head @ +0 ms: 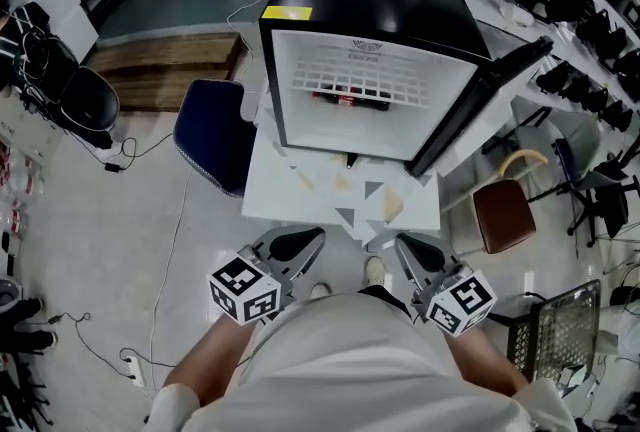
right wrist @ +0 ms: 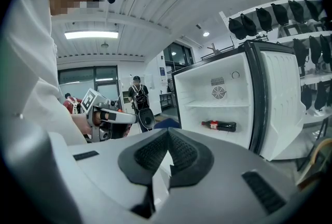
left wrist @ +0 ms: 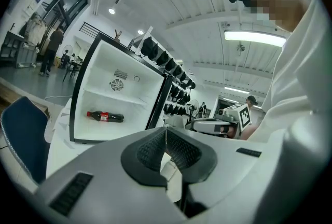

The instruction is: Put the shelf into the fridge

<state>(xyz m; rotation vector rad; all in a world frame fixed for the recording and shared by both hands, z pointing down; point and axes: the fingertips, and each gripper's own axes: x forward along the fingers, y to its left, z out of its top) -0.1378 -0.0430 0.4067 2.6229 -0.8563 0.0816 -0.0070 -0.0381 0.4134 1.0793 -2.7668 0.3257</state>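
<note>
At the waist, left tongs (head: 301,243) and right tongs (head: 414,246) point forward — both closed, empty — toward the open fridge (head: 372,30) on the tabletop (head: 282,192).

A red-labelled cola bottle (left wrist: 105,116) lies on its side. Paper triangles (head: 352,218) are scattered over the white tabletop (head: 285,192). A blue chair (head: 212,135) stands at its left, a brown chair (head: 503,215) at its right, and a wire basket (head: 560,330) sits on the floor.

The dark cola bottle with a red label (head: 350,100) lies mostly hidden beneath the white wire shelf (head: 362,77) in the head view (only a strip shows). Print on the yellow sticker (head: 287,13) atop the black mini fridge (head: 400,0) is too small to read.
</note>
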